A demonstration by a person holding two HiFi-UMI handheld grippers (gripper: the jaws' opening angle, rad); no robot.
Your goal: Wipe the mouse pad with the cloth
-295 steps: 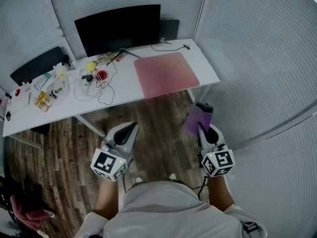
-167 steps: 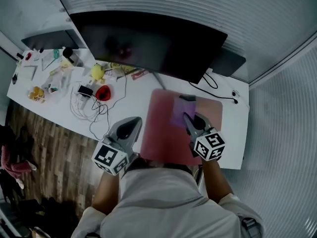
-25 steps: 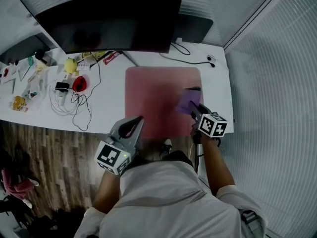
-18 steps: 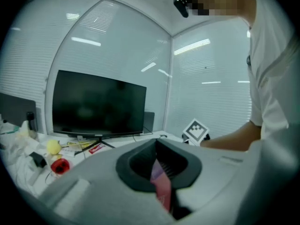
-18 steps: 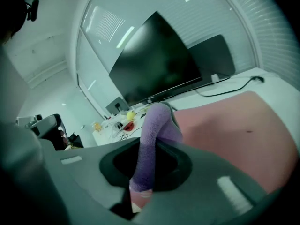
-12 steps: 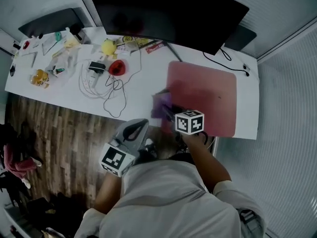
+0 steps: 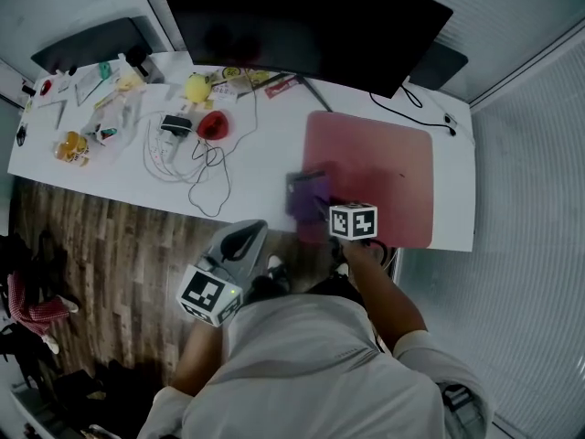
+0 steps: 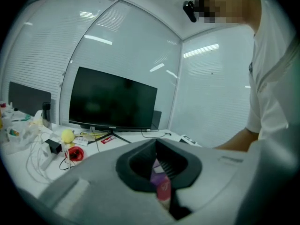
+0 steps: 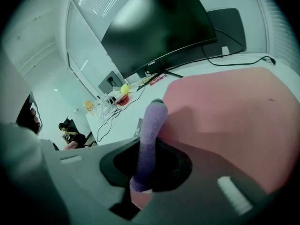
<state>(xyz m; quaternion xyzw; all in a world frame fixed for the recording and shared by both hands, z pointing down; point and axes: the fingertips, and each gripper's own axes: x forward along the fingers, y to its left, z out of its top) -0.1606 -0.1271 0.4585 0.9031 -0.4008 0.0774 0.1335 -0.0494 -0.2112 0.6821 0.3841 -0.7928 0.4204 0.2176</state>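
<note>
Desk (image 7: 265,158), white, carries a black monitor (image 7: 302,26) along its far side and a pink mouse pad (image 7: 384,176) toward its right end. The right gripper (image 7: 320,204) has its jaws clamped on the purple cloth (image 7: 306,190), which lies at the pad's left edge, partly over bare desk. The left gripper (image 7: 245,236) hangs off the near edge, jaws together on nothing.
</note>
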